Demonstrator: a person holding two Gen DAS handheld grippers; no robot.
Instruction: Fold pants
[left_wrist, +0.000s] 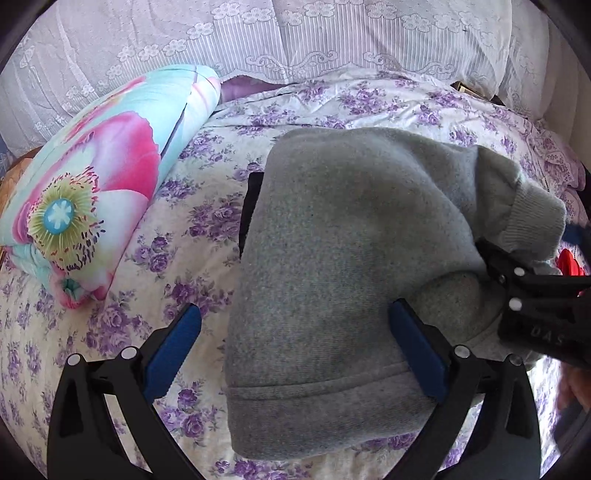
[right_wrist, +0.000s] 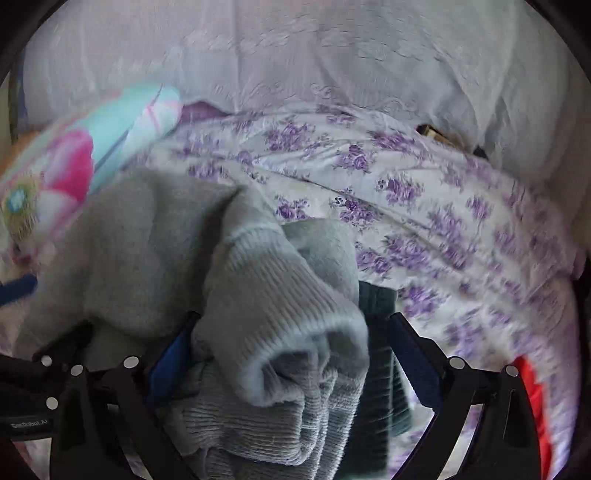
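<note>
Pants (left_wrist: 332, 280), grey fleece, lie folded on the floral bed sheet (left_wrist: 207, 206) beside a flowered pillow (left_wrist: 99, 177). Left gripper (left_wrist: 295, 350) has its jaws wide, one over the fabric. Right gripper (right_wrist: 291, 354) jaws also stand wide around the ribbed cuff (right_wrist: 295, 332).

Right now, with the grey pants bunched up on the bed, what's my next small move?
Probably lay the ribbed cuff down flat. It bunches between the open fingers of the right claw, while the grey pants lie folded under the open left claw on the floral bedspread.
</note>
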